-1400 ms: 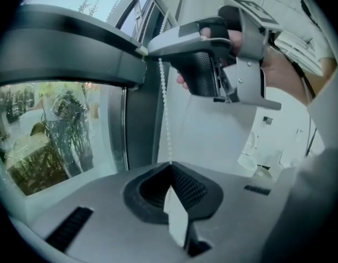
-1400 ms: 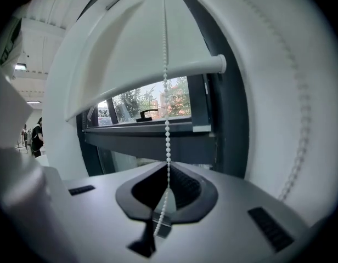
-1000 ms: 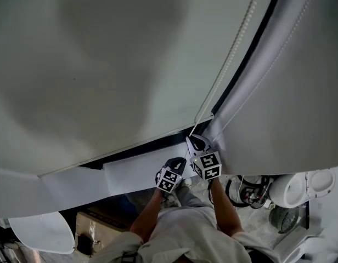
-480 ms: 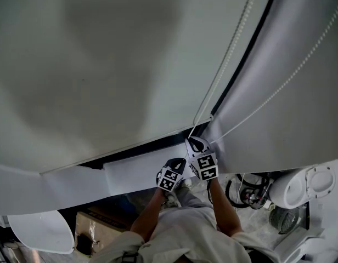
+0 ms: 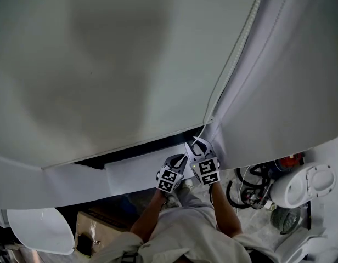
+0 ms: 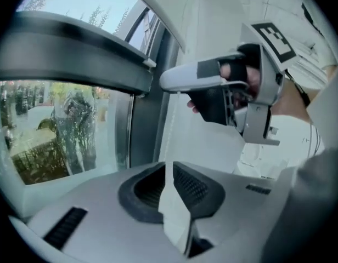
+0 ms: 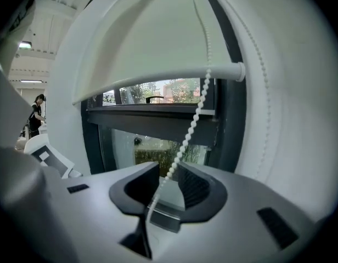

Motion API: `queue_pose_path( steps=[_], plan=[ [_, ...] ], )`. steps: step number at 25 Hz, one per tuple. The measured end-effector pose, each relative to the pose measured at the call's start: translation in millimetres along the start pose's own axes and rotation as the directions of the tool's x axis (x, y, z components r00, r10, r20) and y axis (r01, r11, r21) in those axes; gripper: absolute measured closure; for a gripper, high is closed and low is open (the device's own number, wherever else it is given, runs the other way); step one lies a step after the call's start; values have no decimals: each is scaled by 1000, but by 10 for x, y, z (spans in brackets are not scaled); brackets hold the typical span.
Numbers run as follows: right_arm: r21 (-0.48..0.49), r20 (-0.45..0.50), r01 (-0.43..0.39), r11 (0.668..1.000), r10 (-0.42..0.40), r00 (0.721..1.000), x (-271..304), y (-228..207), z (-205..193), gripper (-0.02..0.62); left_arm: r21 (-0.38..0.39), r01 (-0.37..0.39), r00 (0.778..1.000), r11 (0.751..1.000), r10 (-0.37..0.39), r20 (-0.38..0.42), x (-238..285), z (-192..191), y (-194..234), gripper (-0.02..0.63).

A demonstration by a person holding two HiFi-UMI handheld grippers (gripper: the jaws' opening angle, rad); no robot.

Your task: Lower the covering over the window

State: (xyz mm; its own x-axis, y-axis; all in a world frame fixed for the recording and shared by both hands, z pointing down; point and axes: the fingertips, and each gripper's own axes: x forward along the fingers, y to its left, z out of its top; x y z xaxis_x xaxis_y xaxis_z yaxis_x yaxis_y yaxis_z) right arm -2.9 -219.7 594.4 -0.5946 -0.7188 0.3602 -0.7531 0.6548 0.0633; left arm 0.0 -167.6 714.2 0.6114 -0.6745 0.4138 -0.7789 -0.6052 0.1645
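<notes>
The white roller blind covers most of the window, and its bottom bar hangs above a strip of bare glass. A white bead chain runs down from the top right to my right gripper. That gripper has just been opening. The chain passes loosely between its pads without being pinched. My left gripper is just left of it and lower. Its jaws have just been opening to a narrow slit, and I see no chain between them. The right gripper's white finger is up and to the right.
A grey curtain hangs to the right of the chain. The white sill lies under the grippers. On the floor are a cardboard box, a white round object, cables and white round housings. A person stands far off.
The right gripper's fingers have spread apart around the chain. The left gripper has risen slightly. The chain strand that slanted across the curtain half a second ago is gone from view.
</notes>
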Motion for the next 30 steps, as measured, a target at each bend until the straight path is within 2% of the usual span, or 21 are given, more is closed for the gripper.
queue_pose_path(
  steps=[2,8,13,22,30],
  plan=[
    [0,23,16,1000,-16,1000,-89,1,63,486,-5,-7,999,1000,7,34,-104,152,-5,548],
    [15,74,52,999,-53,996,-377,34,200,489,15,-32,986,999,29,162,-464,645,-23,546],
    [27,94,69,997,-71,993,-599,77,190,490,39,-45,972,998,35,230,-711,906,-136,546],
    [19,98,111,994,-112,989,-792,122,235,499,74,-56,954,996,32,297,-978,1221,-240,546],
    [22,130,140,990,-142,981,-998,154,345,499,83,-69,946,994,39,321,-1139,1343,-290,546]
  ],
)
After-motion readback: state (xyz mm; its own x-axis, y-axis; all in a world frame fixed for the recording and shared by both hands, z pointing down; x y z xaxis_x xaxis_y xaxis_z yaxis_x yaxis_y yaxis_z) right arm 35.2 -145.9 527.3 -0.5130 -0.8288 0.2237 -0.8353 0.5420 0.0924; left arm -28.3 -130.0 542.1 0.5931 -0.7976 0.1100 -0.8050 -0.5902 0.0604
